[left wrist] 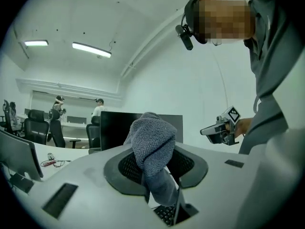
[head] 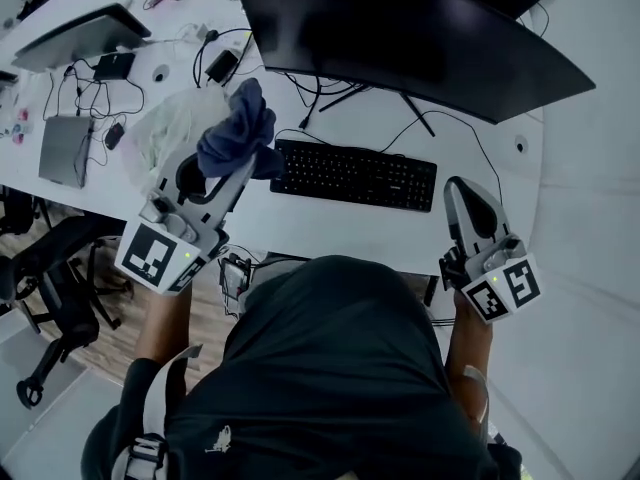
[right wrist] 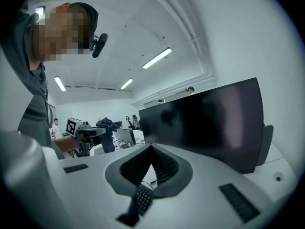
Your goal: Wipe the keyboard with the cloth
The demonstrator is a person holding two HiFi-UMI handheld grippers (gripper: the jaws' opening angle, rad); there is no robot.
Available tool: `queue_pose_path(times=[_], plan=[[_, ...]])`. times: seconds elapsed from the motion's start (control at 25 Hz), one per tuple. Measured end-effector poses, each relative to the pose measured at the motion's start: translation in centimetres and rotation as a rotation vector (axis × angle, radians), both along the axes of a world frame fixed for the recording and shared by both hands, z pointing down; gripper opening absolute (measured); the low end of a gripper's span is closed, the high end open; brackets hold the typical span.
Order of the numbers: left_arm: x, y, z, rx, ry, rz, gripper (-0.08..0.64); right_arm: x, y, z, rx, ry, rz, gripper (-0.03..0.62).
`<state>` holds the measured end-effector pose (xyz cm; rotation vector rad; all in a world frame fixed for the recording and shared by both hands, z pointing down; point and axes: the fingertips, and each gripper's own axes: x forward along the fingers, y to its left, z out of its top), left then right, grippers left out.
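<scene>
A black keyboard (head: 355, 175) lies on the white desk (head: 330, 230) in front of the monitor. My left gripper (head: 243, 160) hangs above the desk just left of the keyboard, shut on a bunched blue-grey cloth (head: 238, 128) that sticks up past its jaws. In the left gripper view the cloth (left wrist: 151, 147) fills the gap between the pads, with keyboard keys (left wrist: 167, 214) showing below. My right gripper (head: 462, 188) is held off the keyboard's right end, jaws together and empty. In the right gripper view its pads meet at the tip (right wrist: 151, 149), above a strip of keyboard (right wrist: 143, 198).
A large dark monitor (head: 400, 28) stands behind the keyboard on a stand with cables. A crumpled plastic bag (head: 170, 118), a laptop (head: 65, 148) and chargers lie at the left. An office chair (head: 50, 268) stands by the desk's left edge. People stand far off in the room.
</scene>
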<state>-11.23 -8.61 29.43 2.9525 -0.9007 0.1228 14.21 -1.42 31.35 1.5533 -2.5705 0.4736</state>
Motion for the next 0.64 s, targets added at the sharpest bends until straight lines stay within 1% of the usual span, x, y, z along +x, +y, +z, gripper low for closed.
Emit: queue_pose_path(times=[0.2,0.64], plan=[[-2.1,-1.0,0.1,-0.006,0.041,0.019,0.107,-3.2,-1.3,-0.3,-0.009,0.024,-0.007,0.008],[-4.5,-2.4,1.0,-0.017,0.079,0.078,0.107,-6.9,-1.3,0.4,-0.034,0.037,0.031,0.008]])
